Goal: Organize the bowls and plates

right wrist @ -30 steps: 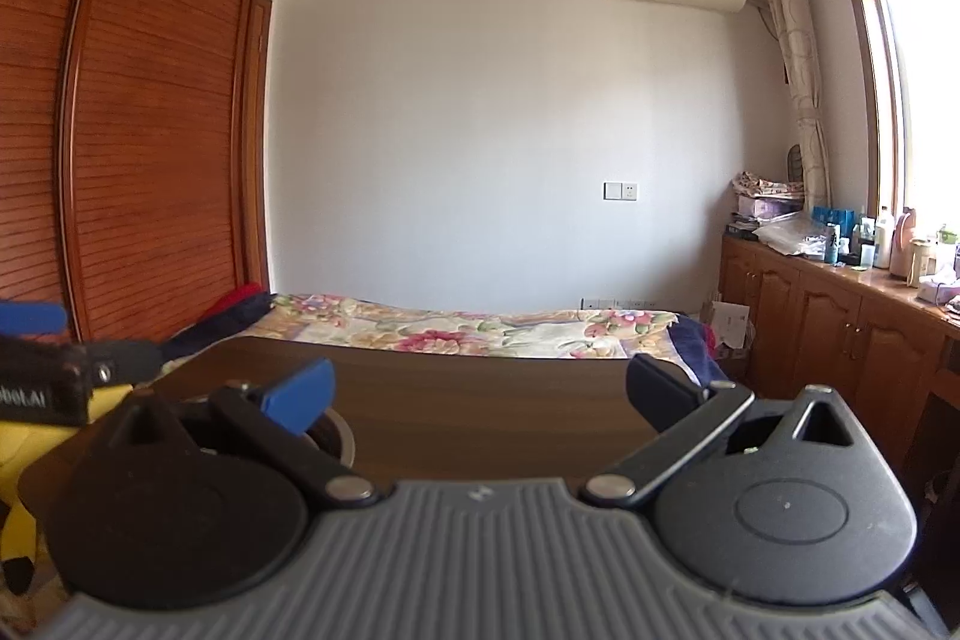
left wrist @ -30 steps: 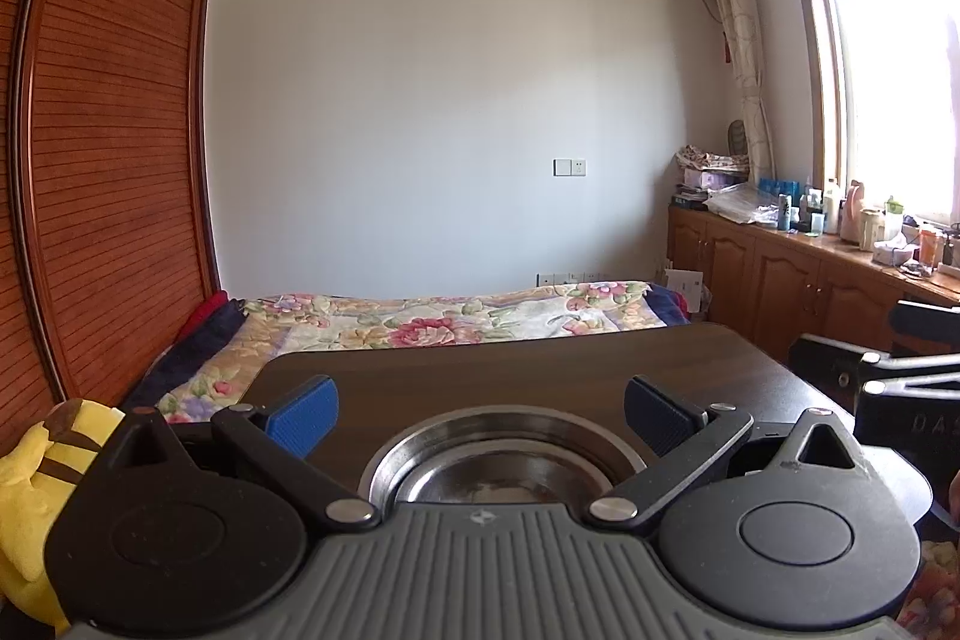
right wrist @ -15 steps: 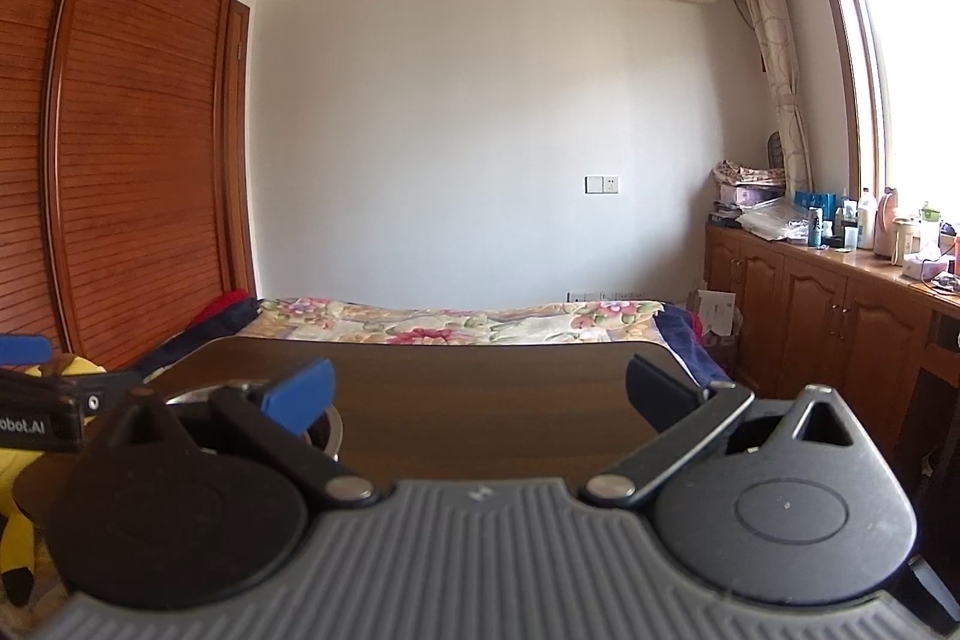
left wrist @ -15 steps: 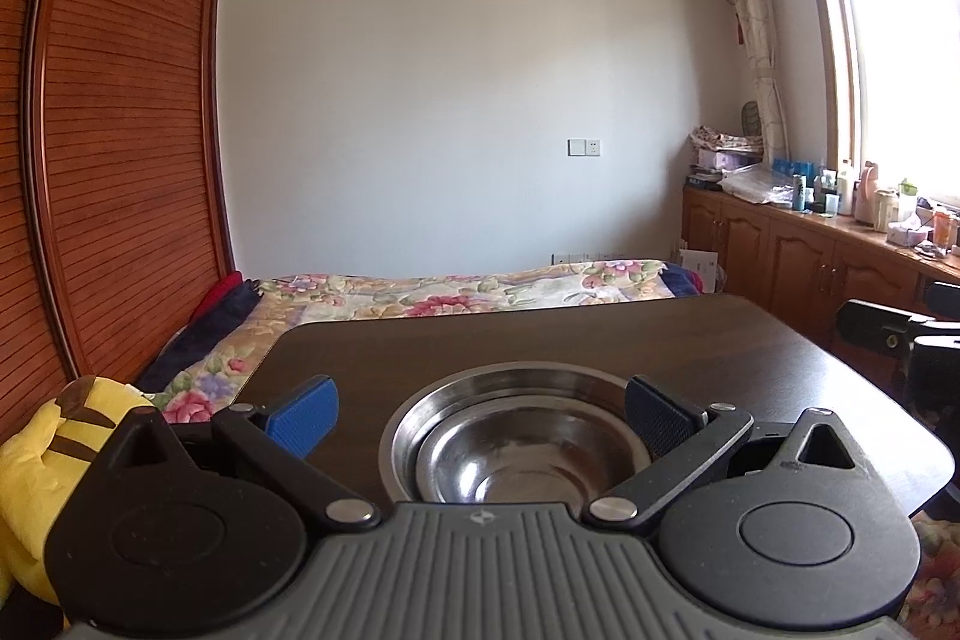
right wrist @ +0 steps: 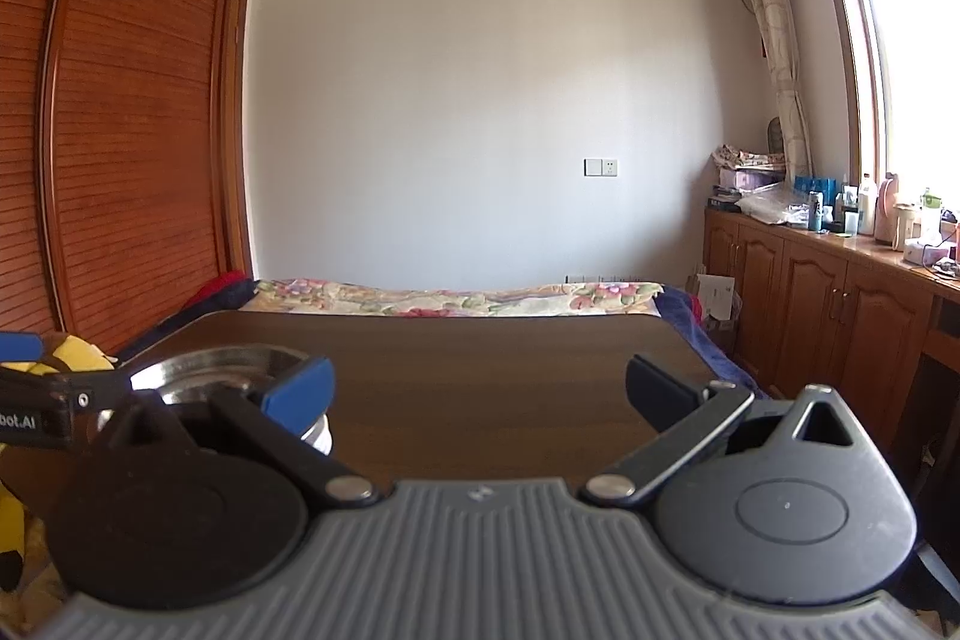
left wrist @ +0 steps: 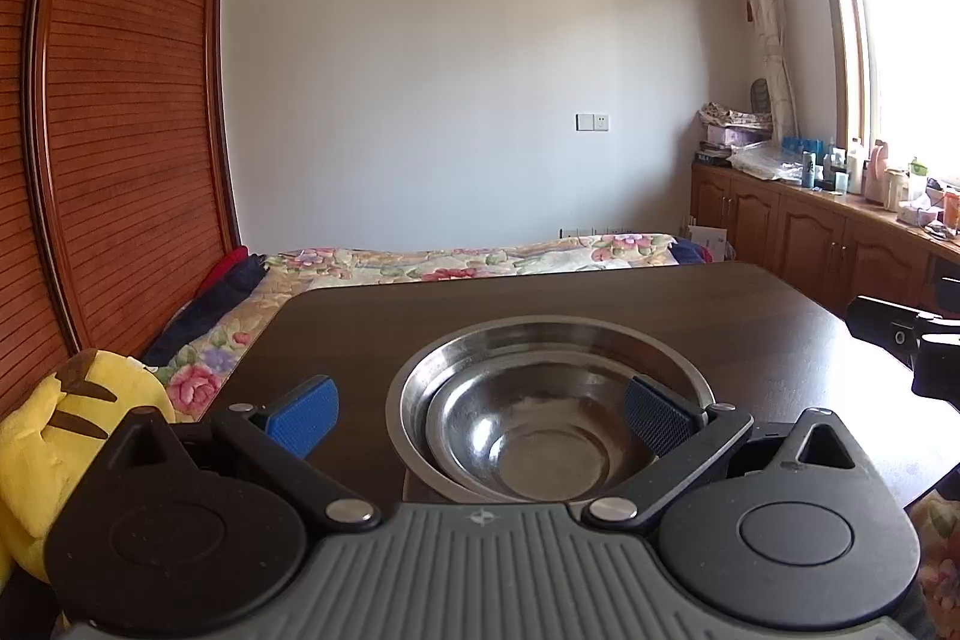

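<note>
Left gripper pulled back, nested steel bowls fully exposed; both jaws wide.

Bare tabletop right of bowls

"bot.AI" on left gripper body, partly cut off.

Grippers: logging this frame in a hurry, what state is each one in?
Left gripper: open, holding nothing; the nested steel bowls sit just ahead.
Right gripper: open, holding nothing, over the table.
</note>
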